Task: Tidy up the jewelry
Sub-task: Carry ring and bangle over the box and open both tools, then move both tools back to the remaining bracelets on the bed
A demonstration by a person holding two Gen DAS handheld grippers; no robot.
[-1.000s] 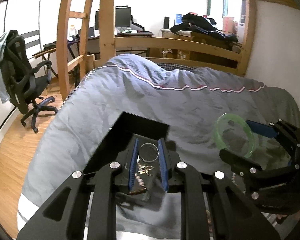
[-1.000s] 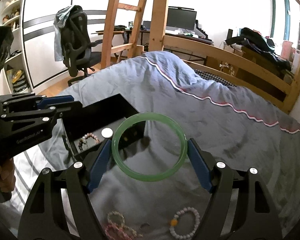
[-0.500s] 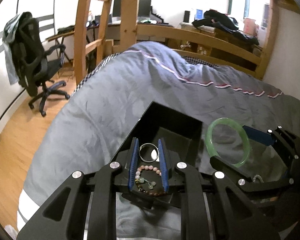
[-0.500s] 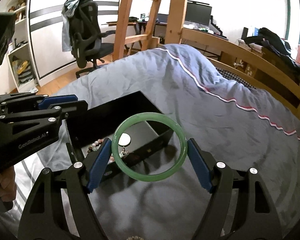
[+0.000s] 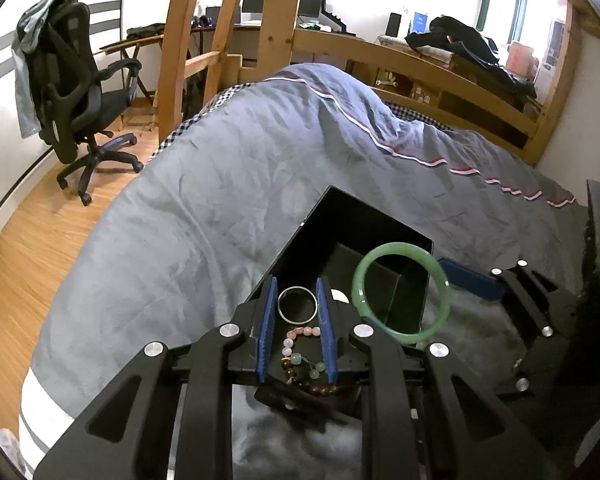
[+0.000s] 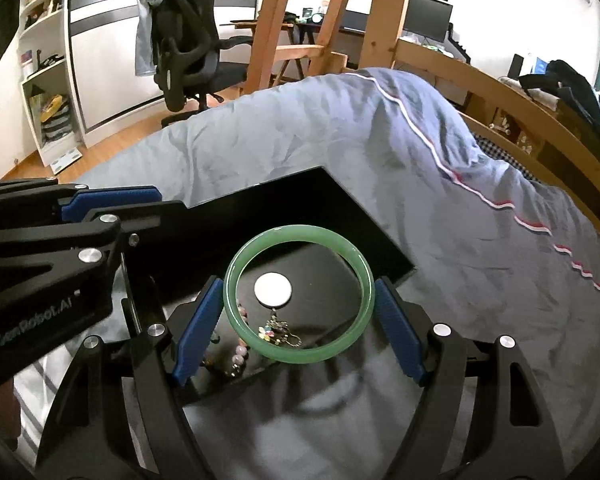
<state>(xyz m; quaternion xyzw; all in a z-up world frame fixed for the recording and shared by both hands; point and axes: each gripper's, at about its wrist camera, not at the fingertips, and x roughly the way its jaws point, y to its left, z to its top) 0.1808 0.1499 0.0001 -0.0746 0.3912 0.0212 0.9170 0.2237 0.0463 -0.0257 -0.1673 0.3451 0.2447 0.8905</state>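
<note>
Jaws of left gripper (image 6: 112, 204), marked "GenRobot.AI", clasp silver bangle (image 5: 297, 305).

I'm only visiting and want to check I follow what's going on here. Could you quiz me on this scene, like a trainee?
1. True or false: the right tool holds a green bangle.
2. Which tool holds the silver bangle?
3. The black box sits on: A a desk, B the grey bedcover, C the floor.

Key: 1 true. 2 the left tool. 3 B.
</note>
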